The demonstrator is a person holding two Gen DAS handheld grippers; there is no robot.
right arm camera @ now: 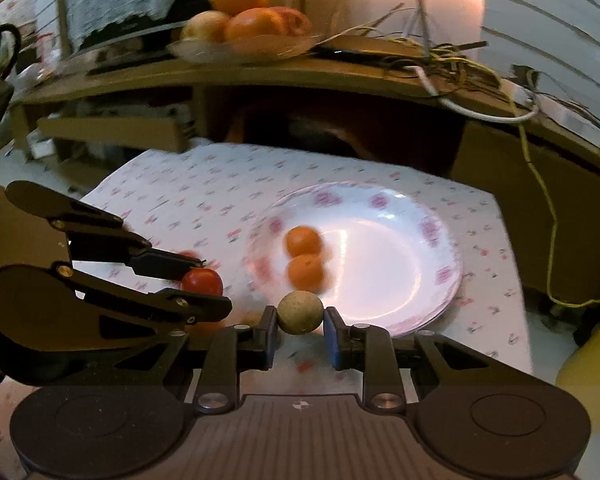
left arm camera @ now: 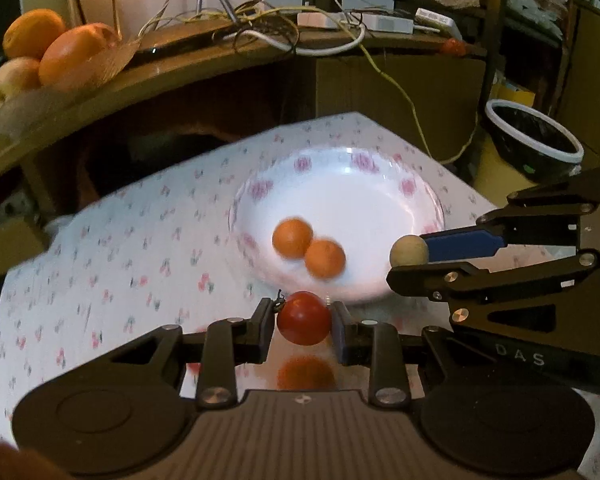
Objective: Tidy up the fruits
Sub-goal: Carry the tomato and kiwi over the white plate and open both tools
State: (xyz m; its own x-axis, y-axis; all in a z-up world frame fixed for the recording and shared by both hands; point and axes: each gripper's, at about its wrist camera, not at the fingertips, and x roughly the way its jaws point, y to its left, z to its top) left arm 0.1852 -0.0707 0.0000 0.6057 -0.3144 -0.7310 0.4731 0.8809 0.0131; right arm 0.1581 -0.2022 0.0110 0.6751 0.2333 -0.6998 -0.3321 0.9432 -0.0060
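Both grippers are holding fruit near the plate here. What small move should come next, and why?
Probably carry both forward over the plate before releasing. The left gripper is shut on the red tomato, the right gripper on the tan fruit, both just short of its near rim; two oranges already lie there.

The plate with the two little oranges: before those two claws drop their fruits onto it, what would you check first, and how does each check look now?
1. Left gripper clamps the red tomato firmly: ok.
2. Right gripper clamps the tan round fruit firmly: ok.
3. Free room on the white flowered plate beside the two small oranges: ok, its right half is bare.
4. Both fruits above the plate: not ok, they sit at its near rim.
5. The grippers are clear of each other: ok, a gap shows between them.
6. Plate lies steady on the flowered cloth: cannot tell, the picture is blurred.
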